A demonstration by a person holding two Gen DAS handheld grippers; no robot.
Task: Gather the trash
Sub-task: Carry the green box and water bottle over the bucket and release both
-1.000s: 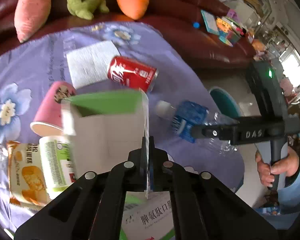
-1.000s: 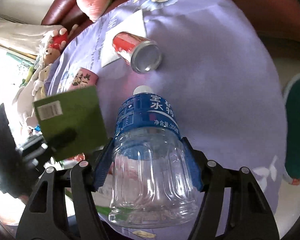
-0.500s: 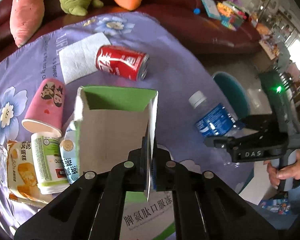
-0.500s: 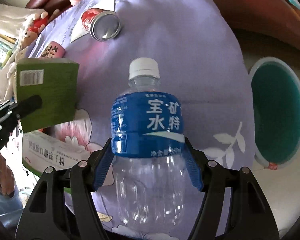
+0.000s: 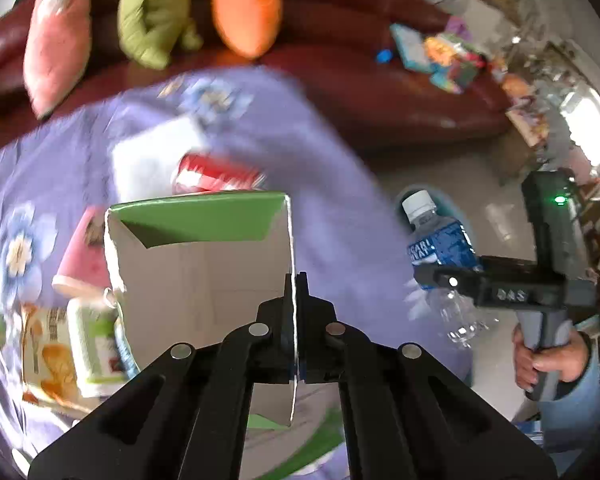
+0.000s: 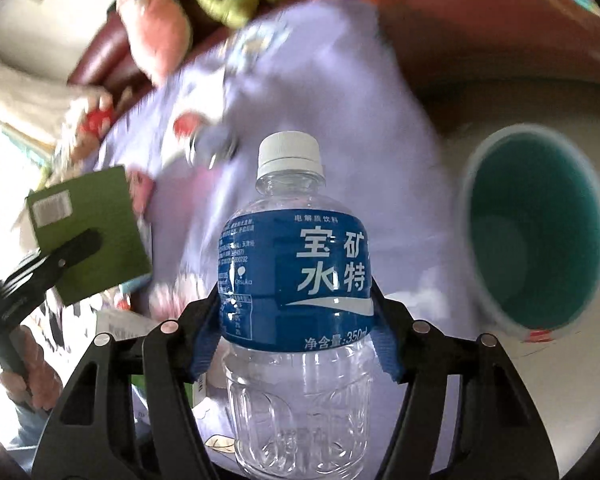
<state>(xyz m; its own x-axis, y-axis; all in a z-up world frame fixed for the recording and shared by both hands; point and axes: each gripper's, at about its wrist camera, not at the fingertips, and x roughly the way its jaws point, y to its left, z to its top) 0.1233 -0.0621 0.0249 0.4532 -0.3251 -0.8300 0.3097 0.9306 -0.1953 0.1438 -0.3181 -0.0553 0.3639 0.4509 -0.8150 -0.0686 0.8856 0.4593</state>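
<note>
The right gripper is gripping a clear, empty plastic bottle with a blue label and white cap, its blue-padded fingers pressing on the label band from either side, cap pointing away from the camera. The bottle is riding in the air over the edge of the purple flowered cloth on the counter, and the round teal waste bin is sitting on the floor just off to the right of it. The left gripper is clenched tight on one thin wall of an opened green cardboard box, which is hanging above the litter on the cloth: a red drink can, a pink paper cup, a white napkin, snack packets. Both pieces look feather-light. The bottle is thin-walled and slick, likely to crumple or squirt out if squeezed hard, so the ribbed, labelled waist is the sensible place to hold it. The box is stiff along its creases but floppy on a single panel, so it may swing; a pinch near a folded corner would steady it
</note>
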